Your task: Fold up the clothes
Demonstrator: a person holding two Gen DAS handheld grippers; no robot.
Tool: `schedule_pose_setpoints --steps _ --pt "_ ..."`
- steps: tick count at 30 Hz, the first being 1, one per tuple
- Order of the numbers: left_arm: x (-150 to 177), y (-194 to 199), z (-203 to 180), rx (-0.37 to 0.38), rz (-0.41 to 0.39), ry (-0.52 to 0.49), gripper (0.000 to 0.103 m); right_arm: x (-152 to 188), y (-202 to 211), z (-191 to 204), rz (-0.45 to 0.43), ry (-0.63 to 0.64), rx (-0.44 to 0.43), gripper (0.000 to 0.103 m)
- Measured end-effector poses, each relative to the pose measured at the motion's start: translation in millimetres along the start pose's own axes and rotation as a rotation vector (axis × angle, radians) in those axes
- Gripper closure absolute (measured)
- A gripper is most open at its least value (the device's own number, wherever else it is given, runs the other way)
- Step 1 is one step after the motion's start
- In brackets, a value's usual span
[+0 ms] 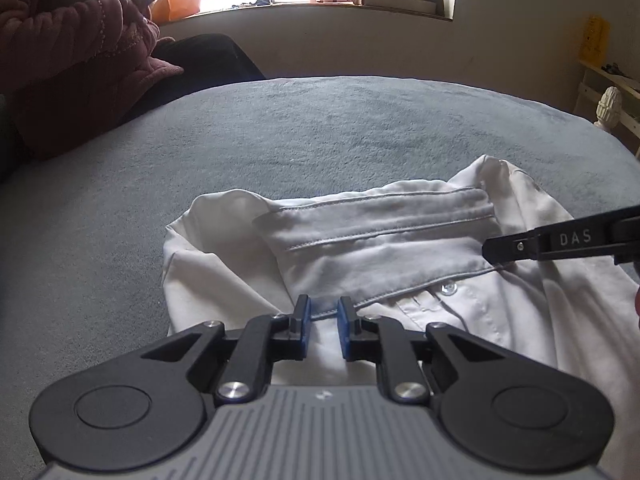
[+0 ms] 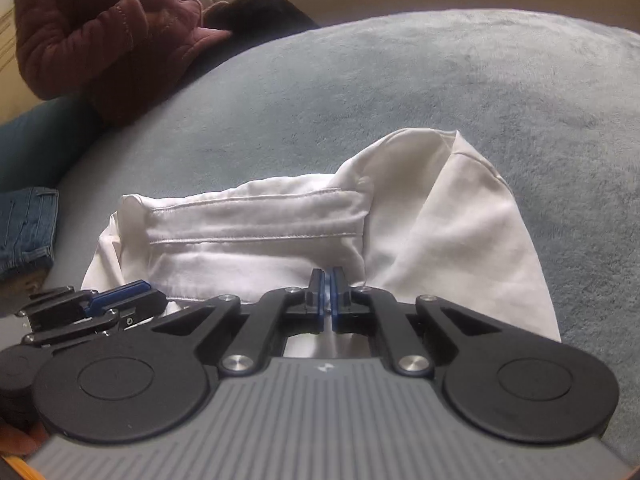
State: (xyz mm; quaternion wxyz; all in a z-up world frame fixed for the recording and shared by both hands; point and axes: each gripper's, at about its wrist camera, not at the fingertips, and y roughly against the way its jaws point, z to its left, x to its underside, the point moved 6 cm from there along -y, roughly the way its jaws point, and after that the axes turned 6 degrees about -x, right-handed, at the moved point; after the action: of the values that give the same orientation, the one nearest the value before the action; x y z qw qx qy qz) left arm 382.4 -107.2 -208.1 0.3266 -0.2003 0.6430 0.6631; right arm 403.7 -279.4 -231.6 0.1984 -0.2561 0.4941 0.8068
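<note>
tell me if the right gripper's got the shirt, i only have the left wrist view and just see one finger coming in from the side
Observer: Yes. In the right wrist view the right gripper is shut on a pinch of the shirt.
Operator: anything else lying nearby
Observer: Jeans lie just past the shirt's left edge, out of your view.
Operator: and my own one, seen from that side
Observer: The left gripper lies low, its tips at the shirt's near left edge, close beside the right one.
</note>
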Motion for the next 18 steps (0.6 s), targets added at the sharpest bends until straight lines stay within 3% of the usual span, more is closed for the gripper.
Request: schedule_pose_setpoints --steps 4,8,10,13,18 --pt "-2.9 7.3 0.5 -0.012 -0.002 -0.011 0.085 -3.7 5.0 9.0 -0.005 0.075 0.028 0.1" --pt "-6.0 25.6 7.3 -0.025 -0.019 0.018 0.077 -6.6 35.0 13.3 -0.062 0.053 0.001 0.1" --pt "-4.4 41.6 10.2 -0.044 -0.03 0.027 0.064 -3.7 54.7 15.0 -0.081 0.046 -0.016 0.1" --pt "2.9 68.1 14.8 -0.083 -0.033 0.031 0.062 6.1 85.7 19.8 -0.099 0.044 -0.043 0.1" --pt "18.8 122.6 15.6 -0.081 -0.026 -0.016 0.056 32.4 133.5 33.6 -0.121 0.03 -0.103 0.099"
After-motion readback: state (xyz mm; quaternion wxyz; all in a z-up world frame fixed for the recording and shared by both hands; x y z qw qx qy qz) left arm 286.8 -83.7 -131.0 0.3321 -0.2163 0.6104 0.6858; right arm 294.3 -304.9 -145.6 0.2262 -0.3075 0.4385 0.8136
